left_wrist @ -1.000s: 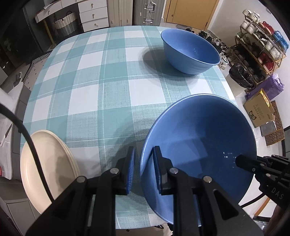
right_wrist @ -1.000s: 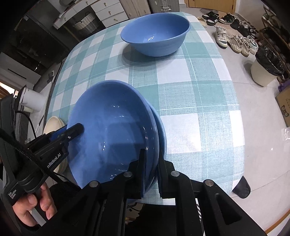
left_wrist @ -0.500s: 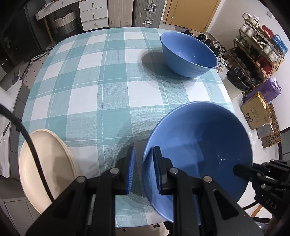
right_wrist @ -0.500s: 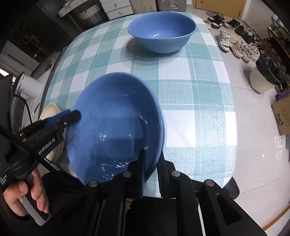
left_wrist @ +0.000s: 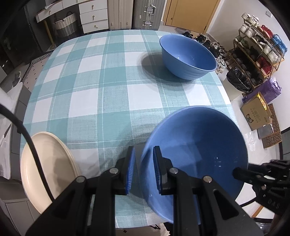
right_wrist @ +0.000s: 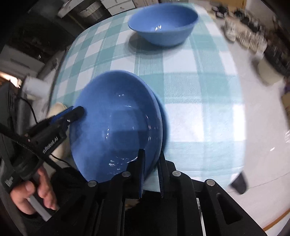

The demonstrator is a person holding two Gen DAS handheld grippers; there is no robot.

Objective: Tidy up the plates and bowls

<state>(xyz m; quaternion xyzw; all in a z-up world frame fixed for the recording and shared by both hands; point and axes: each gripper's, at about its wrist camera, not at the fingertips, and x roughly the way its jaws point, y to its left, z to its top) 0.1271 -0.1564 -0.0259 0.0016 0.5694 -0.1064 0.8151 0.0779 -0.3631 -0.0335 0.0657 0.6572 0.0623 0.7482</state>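
Both grippers hold one blue bowl (left_wrist: 199, 145) by opposite rims, lifted above the near edge of the checked table (left_wrist: 108, 81). My left gripper (left_wrist: 144, 161) is shut on its left rim. My right gripper (right_wrist: 151, 163) is shut on its right rim; the bowl also shows in the right wrist view (right_wrist: 116, 127). A second blue bowl (left_wrist: 187, 56) stands at the far right of the table, also in the right wrist view (right_wrist: 163, 27). Stacked cream plates (left_wrist: 45, 170) lie at the near left corner.
A shoe rack (left_wrist: 257, 54), a black bag (left_wrist: 237, 78) and a cardboard box (left_wrist: 255, 114) stand on the floor right of the table. Drawers (left_wrist: 94, 16) and a basket (left_wrist: 66, 25) stand beyond the far edge.
The held bowl has risen and moved away from the table's near edge, toward me. The right wrist view is now blurred by motion and the far bowl appears closer.
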